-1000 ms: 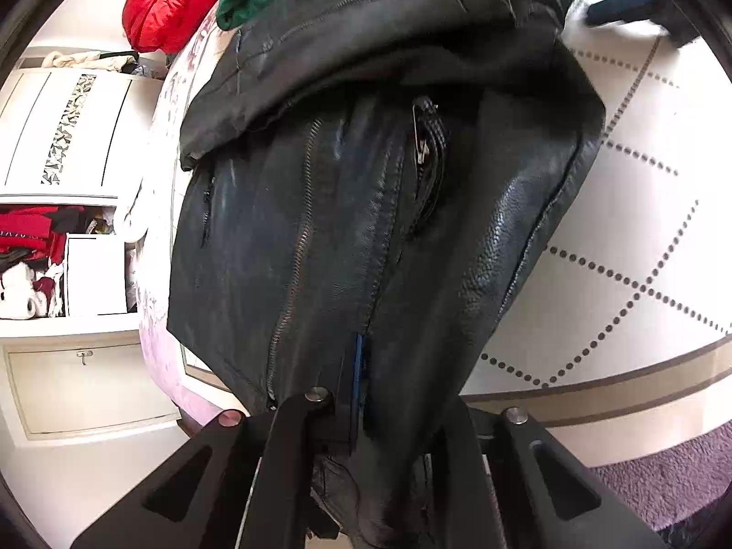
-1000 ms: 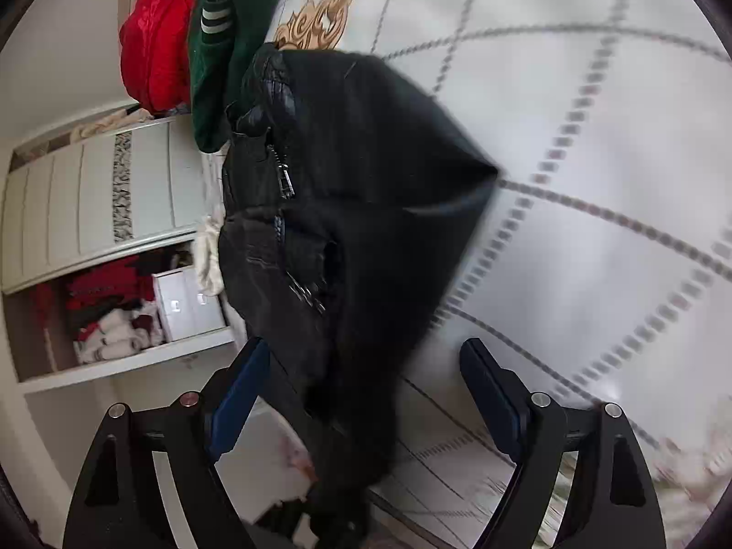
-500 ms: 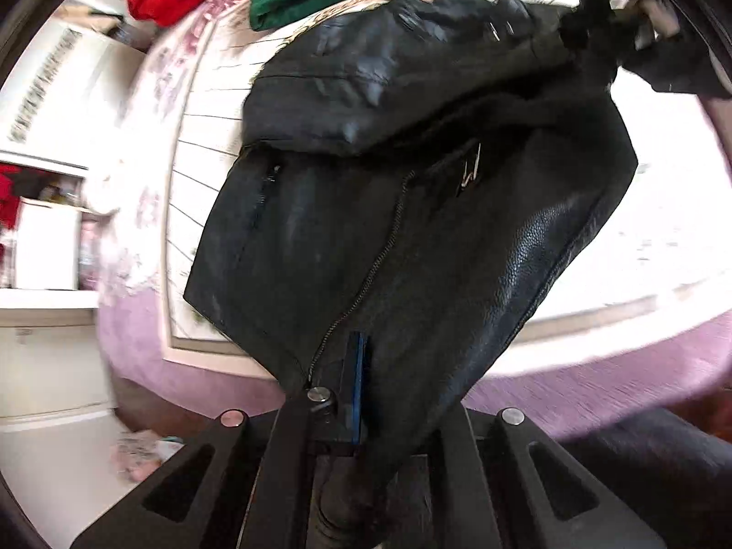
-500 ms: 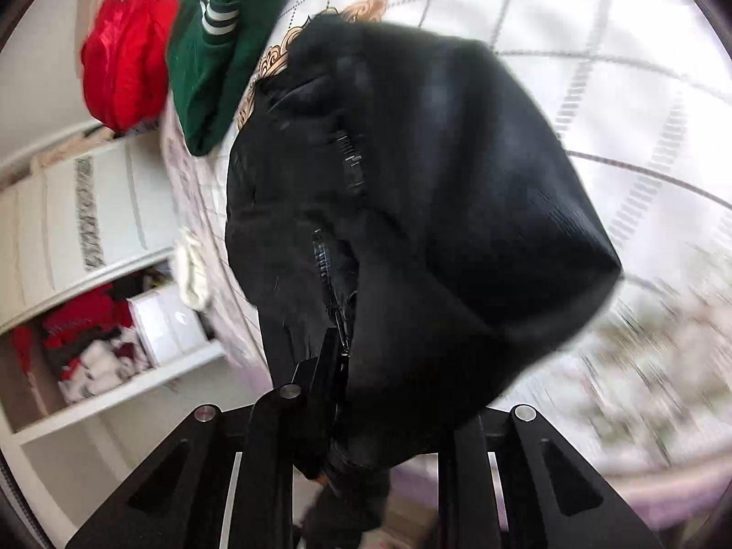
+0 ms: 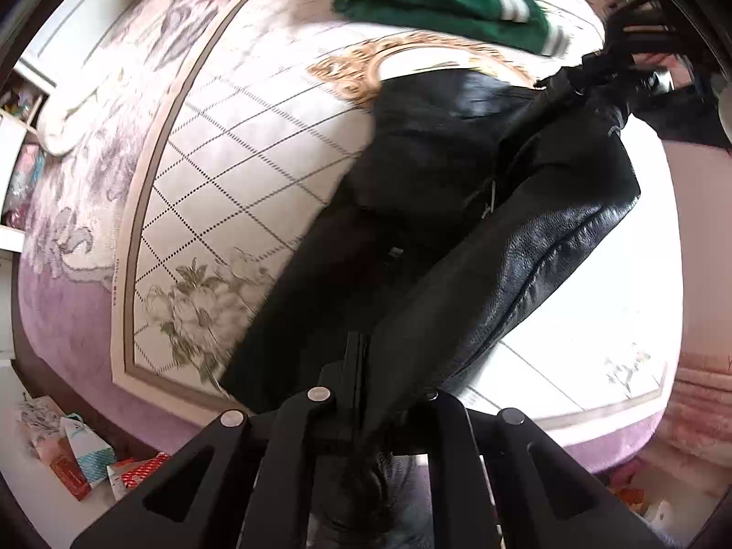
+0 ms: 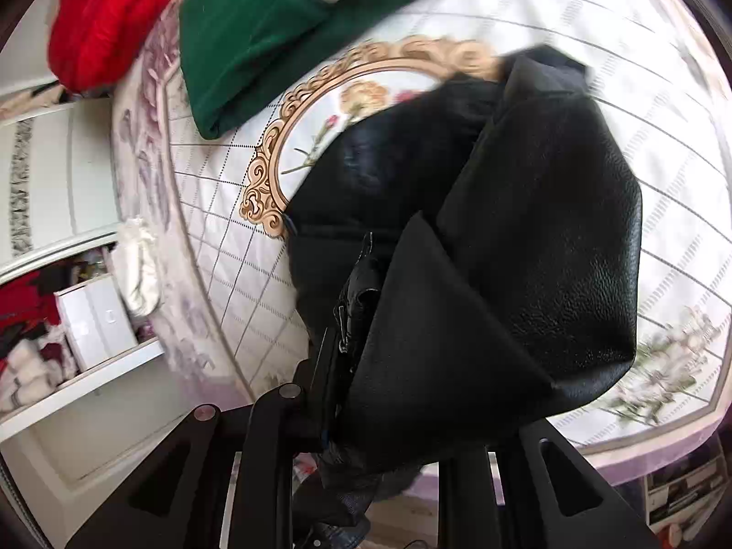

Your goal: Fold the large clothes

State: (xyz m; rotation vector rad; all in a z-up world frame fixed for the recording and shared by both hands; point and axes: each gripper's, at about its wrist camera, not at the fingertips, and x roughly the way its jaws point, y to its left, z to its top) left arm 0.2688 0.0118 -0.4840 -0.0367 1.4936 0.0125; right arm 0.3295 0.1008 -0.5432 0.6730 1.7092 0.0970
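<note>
Clearly we are mid-fold: our left gripper [image 5: 366,393] and right gripper [image 6: 379,393] each clench the black jacket [image 6: 480,247], lifted above the bed [image 5: 228,146]. Folded green [image 6: 256,41] and red [image 6: 110,13] garments wait at eleven o'clock.

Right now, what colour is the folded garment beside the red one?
Dark green with grey-white stripes, clearest in the right wrist view.
</note>
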